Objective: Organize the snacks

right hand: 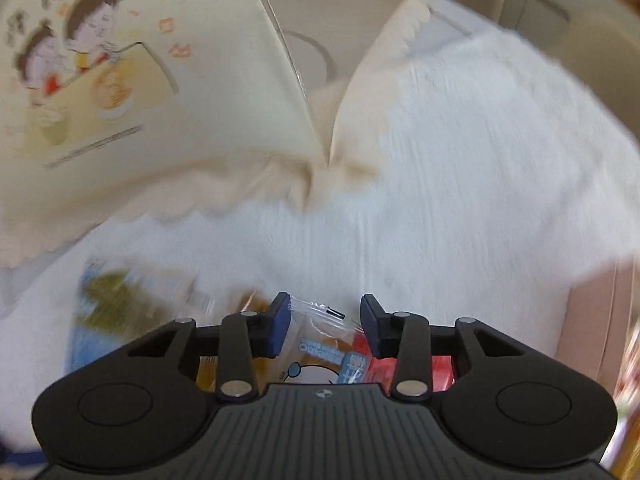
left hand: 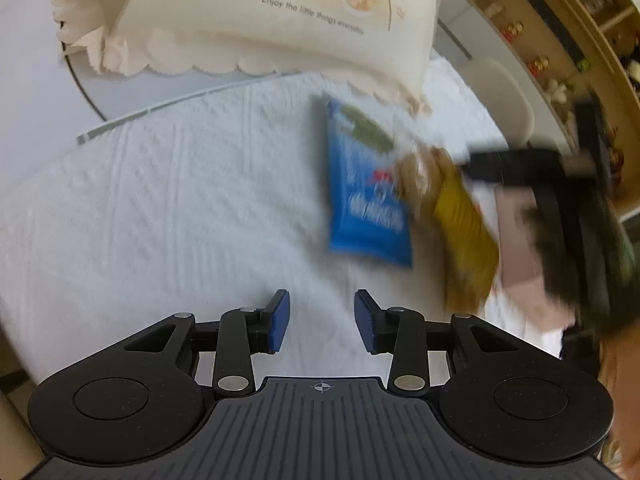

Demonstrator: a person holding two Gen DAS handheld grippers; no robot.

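Three snack packets, blue (left hand: 366, 196), yellow (left hand: 466, 232) and clear-ended (right hand: 320, 344), one cream box (left hand: 288, 20), one white cloth (left hand: 180, 200).

Left gripper (left hand: 322, 316): pitched steeply down, on the near side of the blue packet (left hand: 368, 192) and a little left of it, clear of it. Jaws parted, nothing between them.

Right gripper (right hand: 324, 320): also pitched steeply down, just right of the blue packet. Jaws closed on a clear-wrapped snack packet (right hand: 320, 344), which sits crosswise between them. In the left wrist view this gripper is a dark blur, with its tip by the blue packet's right edge.
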